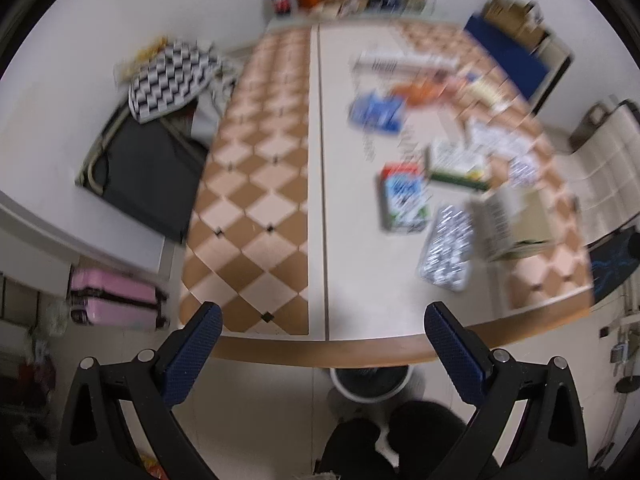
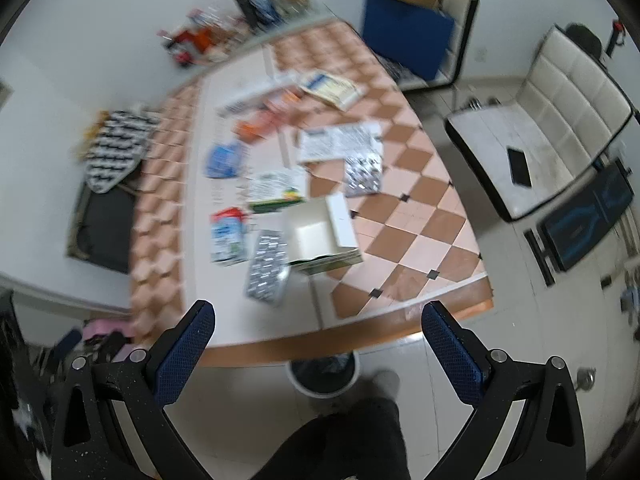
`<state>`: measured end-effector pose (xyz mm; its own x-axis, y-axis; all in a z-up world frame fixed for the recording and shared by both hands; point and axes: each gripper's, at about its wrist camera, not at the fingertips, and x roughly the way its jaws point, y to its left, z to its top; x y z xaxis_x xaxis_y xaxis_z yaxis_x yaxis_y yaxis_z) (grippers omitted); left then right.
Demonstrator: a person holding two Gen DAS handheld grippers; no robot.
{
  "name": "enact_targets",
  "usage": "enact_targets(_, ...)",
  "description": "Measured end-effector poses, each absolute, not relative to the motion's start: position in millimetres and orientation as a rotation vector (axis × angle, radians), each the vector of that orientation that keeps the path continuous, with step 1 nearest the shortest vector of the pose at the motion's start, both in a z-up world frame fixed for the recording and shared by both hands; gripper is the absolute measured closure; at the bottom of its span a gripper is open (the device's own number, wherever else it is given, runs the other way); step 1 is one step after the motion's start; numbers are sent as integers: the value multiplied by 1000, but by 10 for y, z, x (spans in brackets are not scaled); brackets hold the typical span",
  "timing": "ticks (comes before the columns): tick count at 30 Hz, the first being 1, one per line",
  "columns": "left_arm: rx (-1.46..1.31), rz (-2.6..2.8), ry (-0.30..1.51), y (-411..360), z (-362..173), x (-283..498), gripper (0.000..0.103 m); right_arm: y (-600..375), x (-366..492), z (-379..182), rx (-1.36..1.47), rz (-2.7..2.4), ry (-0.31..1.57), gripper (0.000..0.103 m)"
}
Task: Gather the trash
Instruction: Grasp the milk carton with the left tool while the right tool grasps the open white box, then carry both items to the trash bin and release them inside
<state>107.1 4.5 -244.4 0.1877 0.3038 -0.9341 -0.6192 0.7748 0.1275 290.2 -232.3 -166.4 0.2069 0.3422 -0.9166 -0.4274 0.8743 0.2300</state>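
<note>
We hold both grippers high above the near edge of the table (image 1: 360, 300), looking down. Left gripper (image 1: 324, 316): jaws spread wide, nothing between them. Right gripper (image 2: 316, 312): the same, wide and empty. The trash lies scattered on the right half of the table, on and beside the pale centre strip: a silver foil pack (image 2: 267, 267) nearest us, an open white box (image 2: 320, 232) just beside it, a small blue-and-white carton (image 2: 228, 240) to its left, a green-edged box (image 2: 276, 192) behind, a blue packet (image 2: 224, 160) farther back, and a printed sheet (image 2: 340, 140) toward the right. Both views are blurred, so we read the orange pieces (image 2: 256, 126) near the far end only as wrappers, perhaps. A round white bin (image 1: 370, 384) stands on the floor under the table's near edge, touching nothing we hold. Dark trouser legs (image 1: 384, 440) show below the grippers.
</note>
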Motion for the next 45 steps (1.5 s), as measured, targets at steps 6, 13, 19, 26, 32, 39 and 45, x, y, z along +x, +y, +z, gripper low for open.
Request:
enact_targets(6,-410,712,1375,443,-3178,1408,0,-1647,3543,-2615,-204,509,1373,0)
enact_targets(13,-588,717,1353,643,-3229,1774,0,-1092,3807,-3347,-385,542,1525,2)
enact_targets(19,-659,634,1367,760,-3372,2347,17,-1211,4022,-3431,-329,573,1526,14)
enact_targets(26,-575,612,1481,868,-3749,2604,57,-1375,4235,-3519,-294,546,1532,14)
enact_targets(32,-522,635,1417,733,-3472,2392,58,-1393,4159,-3277,-297,540,1473,14)
enact_targets(39,-476,643,1281,350,-2781,1676,58,-1728,3723,-2864,-246,567,1402,15)
enact_targets(45,-465,612,1221,-78,-2506,1175,58,-2016,2949,-2673,-221,588,1361,16)
